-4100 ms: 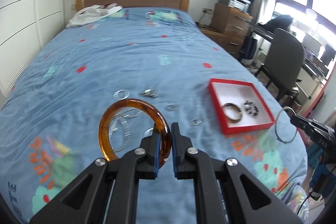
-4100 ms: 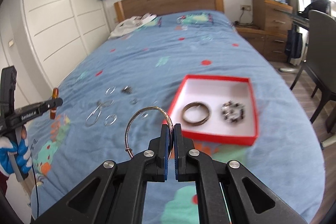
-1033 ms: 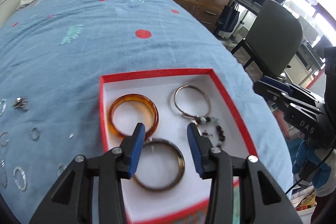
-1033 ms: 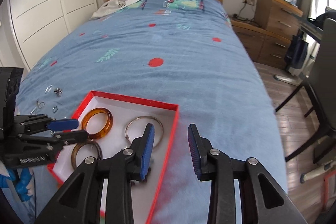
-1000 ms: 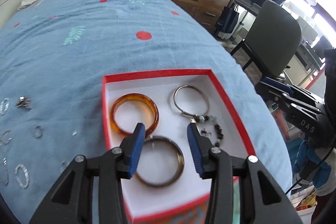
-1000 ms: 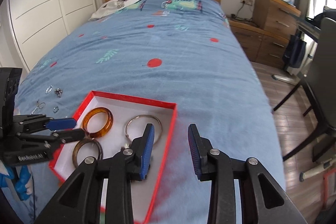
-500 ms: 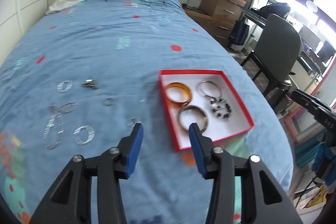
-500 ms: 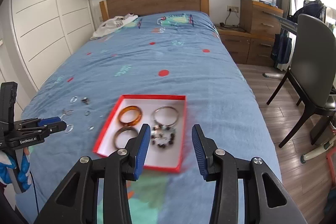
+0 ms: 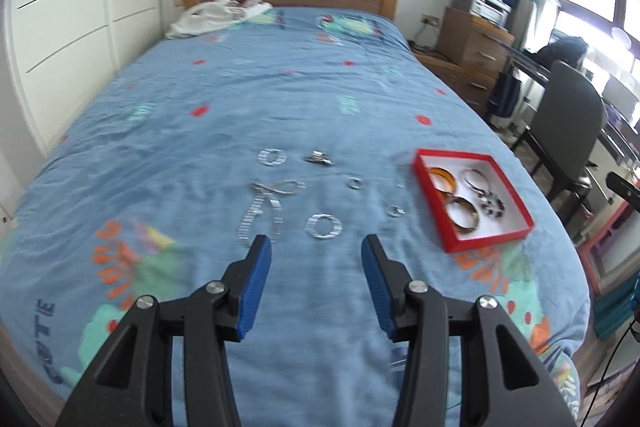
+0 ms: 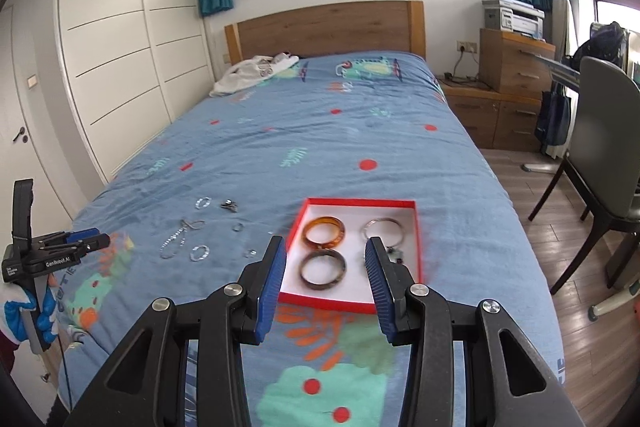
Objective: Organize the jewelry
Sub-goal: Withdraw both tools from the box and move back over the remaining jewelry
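A red box lies on the blue bedspread, holding an amber bangle, a dark bangle, a silver hoop and a beaded bracelet. Left of it, loose silver pieces are scattered: a chain, a ring and smaller rings. My left gripper hovers open and empty just short of that ring, and also shows at the left edge as the left gripper. My right gripper hangs open and empty above the box's near edge.
White clothes lie by the wooden headboard. A grey chair and wooden drawers stand right of the bed. White wardrobe doors line the left wall. The bed's foot edge is just below both grippers.
Both grippers have pulled back and risen from the box, jaws slightly wider. The left one swung left over the loose silver pieces. The bangle and hoop held earlier now lie in the box.
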`<state>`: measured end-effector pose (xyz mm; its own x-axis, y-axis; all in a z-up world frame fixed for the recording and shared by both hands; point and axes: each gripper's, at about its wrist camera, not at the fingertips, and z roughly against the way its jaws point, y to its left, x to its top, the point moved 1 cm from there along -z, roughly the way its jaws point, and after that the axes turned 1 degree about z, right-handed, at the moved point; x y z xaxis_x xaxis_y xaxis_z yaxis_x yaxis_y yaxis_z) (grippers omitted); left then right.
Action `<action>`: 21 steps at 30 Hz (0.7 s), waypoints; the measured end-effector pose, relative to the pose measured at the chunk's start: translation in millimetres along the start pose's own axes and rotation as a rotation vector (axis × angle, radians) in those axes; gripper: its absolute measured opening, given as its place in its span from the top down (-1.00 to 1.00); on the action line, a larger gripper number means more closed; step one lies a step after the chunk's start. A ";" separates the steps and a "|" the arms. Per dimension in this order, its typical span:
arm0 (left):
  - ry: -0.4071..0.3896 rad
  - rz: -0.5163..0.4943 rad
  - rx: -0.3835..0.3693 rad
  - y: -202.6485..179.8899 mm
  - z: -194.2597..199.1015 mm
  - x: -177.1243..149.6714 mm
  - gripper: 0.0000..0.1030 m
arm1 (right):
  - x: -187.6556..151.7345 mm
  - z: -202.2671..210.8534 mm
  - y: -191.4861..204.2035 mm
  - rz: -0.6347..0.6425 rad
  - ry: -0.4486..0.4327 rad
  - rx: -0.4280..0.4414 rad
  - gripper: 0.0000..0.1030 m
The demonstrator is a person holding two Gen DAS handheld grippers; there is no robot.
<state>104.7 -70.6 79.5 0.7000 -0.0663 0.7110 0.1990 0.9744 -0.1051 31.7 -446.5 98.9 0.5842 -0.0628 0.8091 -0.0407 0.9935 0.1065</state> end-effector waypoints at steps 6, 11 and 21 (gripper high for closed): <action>-0.037 0.063 0.046 51.3 23.2 -4.6 0.05 | 0.1 5.4 26.4 -0.002 -0.021 0.019 0.21; -0.048 0.117 0.078 82.4 26.8 -15.2 0.03 | -1.1 1.6 47.8 0.002 -0.022 0.028 0.21; -0.023 0.176 0.102 121.4 13.5 -35.7 0.03 | -6.6 -25.2 73.5 -0.015 -0.004 0.051 0.21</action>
<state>94.6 52.9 50.7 0.7016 0.1113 0.7039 0.0036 0.9872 -0.1596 45.2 -370.7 86.8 0.5818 -0.0780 0.8096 -0.0733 0.9863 0.1477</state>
